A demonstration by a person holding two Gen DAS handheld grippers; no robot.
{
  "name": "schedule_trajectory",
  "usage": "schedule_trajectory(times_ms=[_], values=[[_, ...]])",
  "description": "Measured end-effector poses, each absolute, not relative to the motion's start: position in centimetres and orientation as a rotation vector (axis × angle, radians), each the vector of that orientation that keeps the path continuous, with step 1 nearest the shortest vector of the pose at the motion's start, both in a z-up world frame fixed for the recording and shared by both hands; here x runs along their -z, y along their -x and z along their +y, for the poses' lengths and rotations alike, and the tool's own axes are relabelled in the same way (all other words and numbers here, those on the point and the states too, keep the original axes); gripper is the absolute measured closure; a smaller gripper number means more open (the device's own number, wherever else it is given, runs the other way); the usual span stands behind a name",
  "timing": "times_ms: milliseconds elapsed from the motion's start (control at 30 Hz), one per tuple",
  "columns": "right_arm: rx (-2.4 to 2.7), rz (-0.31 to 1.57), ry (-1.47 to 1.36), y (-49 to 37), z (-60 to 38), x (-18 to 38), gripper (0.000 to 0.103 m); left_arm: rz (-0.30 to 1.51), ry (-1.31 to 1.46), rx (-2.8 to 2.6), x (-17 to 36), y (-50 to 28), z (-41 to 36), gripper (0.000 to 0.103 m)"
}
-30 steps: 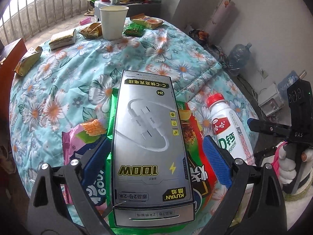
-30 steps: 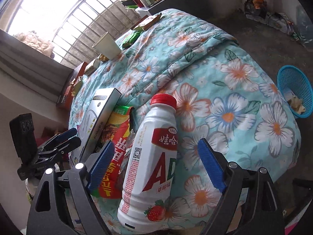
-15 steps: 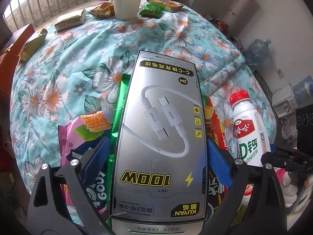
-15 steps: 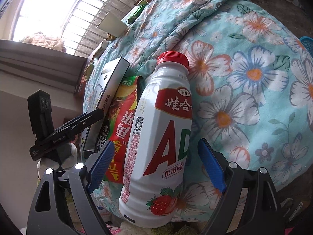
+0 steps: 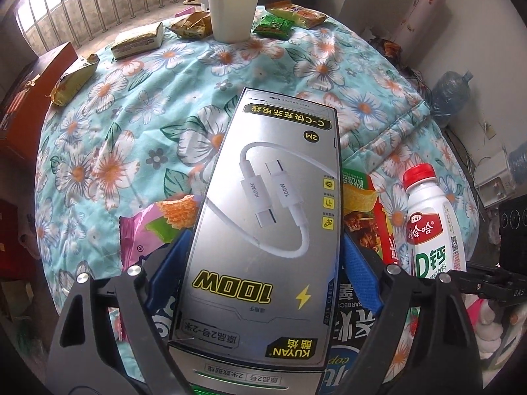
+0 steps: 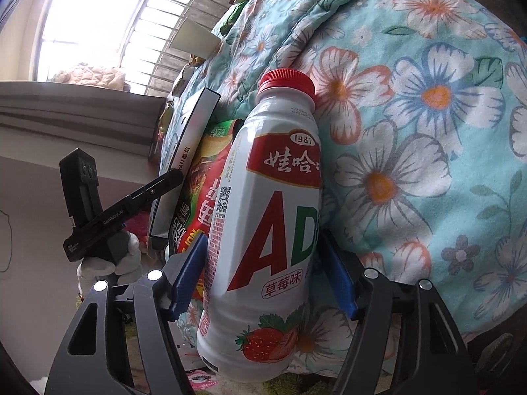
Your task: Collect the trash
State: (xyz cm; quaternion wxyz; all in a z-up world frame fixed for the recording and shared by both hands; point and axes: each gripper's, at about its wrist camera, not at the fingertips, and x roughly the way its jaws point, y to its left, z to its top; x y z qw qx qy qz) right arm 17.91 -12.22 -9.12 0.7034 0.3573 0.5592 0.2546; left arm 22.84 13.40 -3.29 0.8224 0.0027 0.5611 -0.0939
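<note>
A silver cable box (image 5: 263, 197) lies on snack bags on the floral cloth (image 5: 131, 131). My left gripper (image 5: 263, 253) straddles its near end. The jaws are closing, and the blue pads (image 5: 359, 273) touch the box's long edges. To its right lies a white milk bottle (image 6: 263, 214) with a red cap, partly on a red chip bag (image 6: 204, 177). My right gripper (image 6: 263, 253) has the bottle between its closing jaws, with a thin gap at the right pad (image 6: 336, 279). The bottle (image 5: 428, 230) also shows in the left wrist view.
At the far edge stand a paper cup (image 5: 232, 10) and several snack packets (image 5: 138, 39). A pink snack bag (image 5: 145, 230) lies under the box's left side. An orange box (image 5: 29, 92) is at the left. A gloved hand (image 6: 108, 263) holds the left gripper.
Both grippers have come closer to their objects. The left jaws narrowed onto the cable box's edges. The right gripper sank and its jaws narrowed around the bottle.
</note>
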Motion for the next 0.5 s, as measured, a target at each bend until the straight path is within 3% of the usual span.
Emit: schedule_trajectory(times_ms=[500], values=[[-0.475, 1.073, -0.716, -17.3, -21.2, 6.8, 0.038, 1.146, 0.118, 0.413, -0.1, -18.3, 5.1, 0.020]])
